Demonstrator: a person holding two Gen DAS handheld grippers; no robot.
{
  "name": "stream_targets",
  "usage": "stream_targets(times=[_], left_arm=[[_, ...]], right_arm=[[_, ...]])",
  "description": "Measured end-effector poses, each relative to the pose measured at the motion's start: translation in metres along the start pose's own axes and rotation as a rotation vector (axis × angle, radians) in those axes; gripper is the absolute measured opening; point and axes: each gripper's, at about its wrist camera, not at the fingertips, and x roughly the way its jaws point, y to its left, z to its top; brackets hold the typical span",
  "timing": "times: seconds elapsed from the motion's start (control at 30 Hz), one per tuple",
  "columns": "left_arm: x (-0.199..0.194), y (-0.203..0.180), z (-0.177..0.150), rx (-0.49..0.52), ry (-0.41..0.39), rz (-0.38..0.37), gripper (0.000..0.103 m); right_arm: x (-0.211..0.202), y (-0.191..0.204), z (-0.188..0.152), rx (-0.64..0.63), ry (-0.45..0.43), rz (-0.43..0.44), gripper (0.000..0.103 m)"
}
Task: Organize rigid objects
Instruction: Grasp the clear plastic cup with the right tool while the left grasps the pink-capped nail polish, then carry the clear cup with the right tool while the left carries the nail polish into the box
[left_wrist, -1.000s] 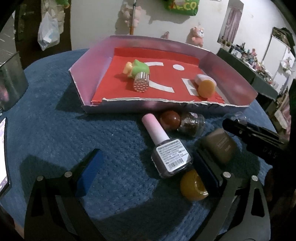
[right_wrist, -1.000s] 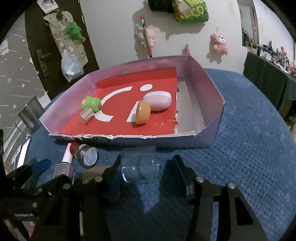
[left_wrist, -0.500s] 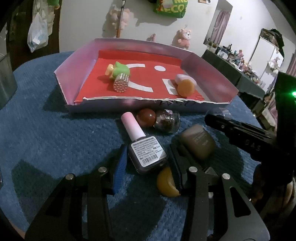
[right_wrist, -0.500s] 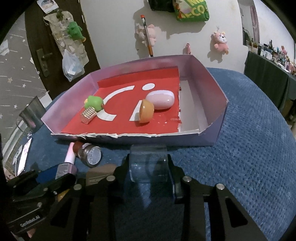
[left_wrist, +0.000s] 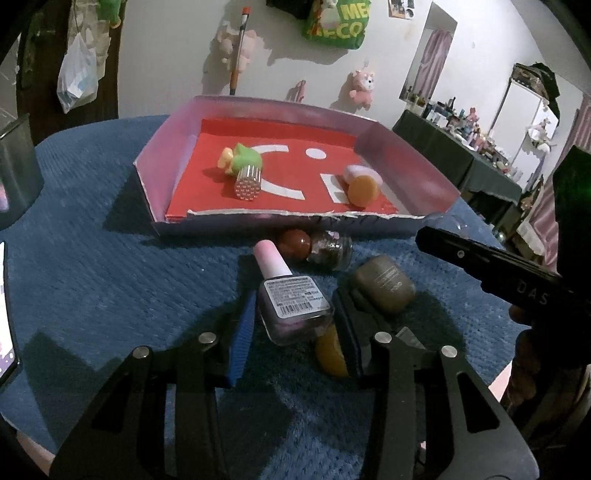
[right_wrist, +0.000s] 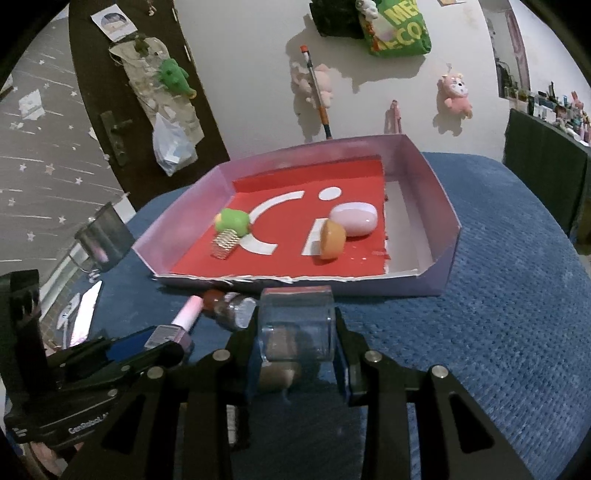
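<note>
The counter (left_wrist: 92, 266), covered in blue textured cloth, is seen beneath both grippers. Ahead of both pairs of fingers, the shallow tray (left_wrist: 406, 162) with a red floor is set, already holding a green toy (left_wrist: 245, 158), a studded cylinder (left_wrist: 248, 184), an orange cap (left_wrist: 364, 189) and a pale pink case (right_wrist: 354, 219).

The left gripper (left_wrist: 291, 321) is closing, and the nail polish bottle (left_wrist: 291, 302) with its pink cap is pinched between its fingers. An olive case (left_wrist: 384, 282) lies just right of those fingers, a glitter jar (left_wrist: 328, 249) ahead of them.

By the right gripper (right_wrist: 295, 354), a clear plastic cup (right_wrist: 295, 325) is pinched between the fingers, near the tray's front wall.

Both items are judged best lifted clear of the torn front wall before being carried forward; the thin cup should be squeezed lightly, and the bottle kept level so it is not pivoted out.
</note>
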Motion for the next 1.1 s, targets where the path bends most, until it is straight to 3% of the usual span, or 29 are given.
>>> stream_targets(times=[0.57, 1.1], left_arm=[[-0.024, -0.002, 0.011, 0.020, -0.087, -0.006, 0.036], [-0.026, -0.003, 0.015, 0.023, -0.100, -0.008, 0.036]], right_arm=[[-0.011, 0.013, 0.000, -0.017, -0.021, 0.044, 0.035], [-0.013, 0.013, 0.004, -0.012, -0.027, 0.057, 0.035]])
